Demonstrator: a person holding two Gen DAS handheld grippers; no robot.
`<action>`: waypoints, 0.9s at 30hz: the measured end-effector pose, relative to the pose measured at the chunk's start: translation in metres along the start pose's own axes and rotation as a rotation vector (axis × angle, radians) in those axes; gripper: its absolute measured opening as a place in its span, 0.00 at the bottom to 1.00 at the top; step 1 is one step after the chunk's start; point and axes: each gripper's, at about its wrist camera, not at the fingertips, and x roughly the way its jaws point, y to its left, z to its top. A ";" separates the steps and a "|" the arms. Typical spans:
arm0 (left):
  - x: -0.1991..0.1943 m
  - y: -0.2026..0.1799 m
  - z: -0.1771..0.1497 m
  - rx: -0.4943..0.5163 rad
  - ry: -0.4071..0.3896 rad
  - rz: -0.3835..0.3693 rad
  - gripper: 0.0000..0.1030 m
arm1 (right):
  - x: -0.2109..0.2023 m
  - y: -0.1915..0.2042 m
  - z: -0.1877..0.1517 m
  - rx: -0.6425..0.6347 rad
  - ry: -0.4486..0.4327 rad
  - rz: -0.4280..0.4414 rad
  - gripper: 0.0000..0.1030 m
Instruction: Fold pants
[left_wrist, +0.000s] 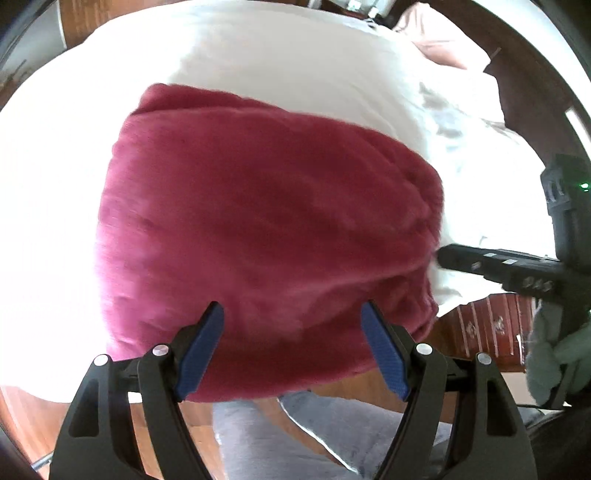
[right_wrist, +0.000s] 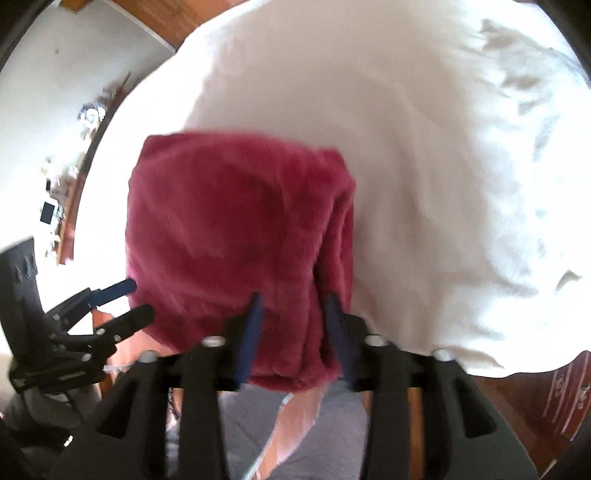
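Observation:
The dark pink fleece pants (left_wrist: 266, 229) lie folded into a thick block on a white bedsheet (left_wrist: 258, 55), their near edge hanging over the bed's front. My left gripper (left_wrist: 291, 347) is open, its blue pads apart just above the near edge, holding nothing. In the right wrist view the pants (right_wrist: 236, 236) show stacked layers at their right side. My right gripper (right_wrist: 293, 332) has its jaws partly closed around the lower right corner of the pants; the fabric fills the gap. The left gripper (right_wrist: 129, 299) shows there at the pants' left edge, and the right gripper's finger (left_wrist: 491, 264) reaches in from the right in the left wrist view.
The white bedsheet (right_wrist: 424, 147) spreads wide to the right and beyond. A pinkish pillow (left_wrist: 436, 40) lies at the far right corner. Below the bed edge are grey-clad legs (left_wrist: 332, 439), wooden floor, and a patterned rug (left_wrist: 491, 328). A cluttered shelf (right_wrist: 74, 155) stands to the left.

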 end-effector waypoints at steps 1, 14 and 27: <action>-0.001 0.006 0.002 -0.006 -0.003 0.012 0.73 | -0.003 -0.004 0.003 0.028 -0.016 0.003 0.68; -0.018 0.079 0.050 -0.109 -0.021 0.115 0.81 | 0.034 -0.008 0.016 0.162 0.016 -0.006 0.70; 0.006 0.110 0.076 0.001 0.051 0.097 0.81 | 0.078 -0.016 0.014 0.285 0.006 -0.130 0.79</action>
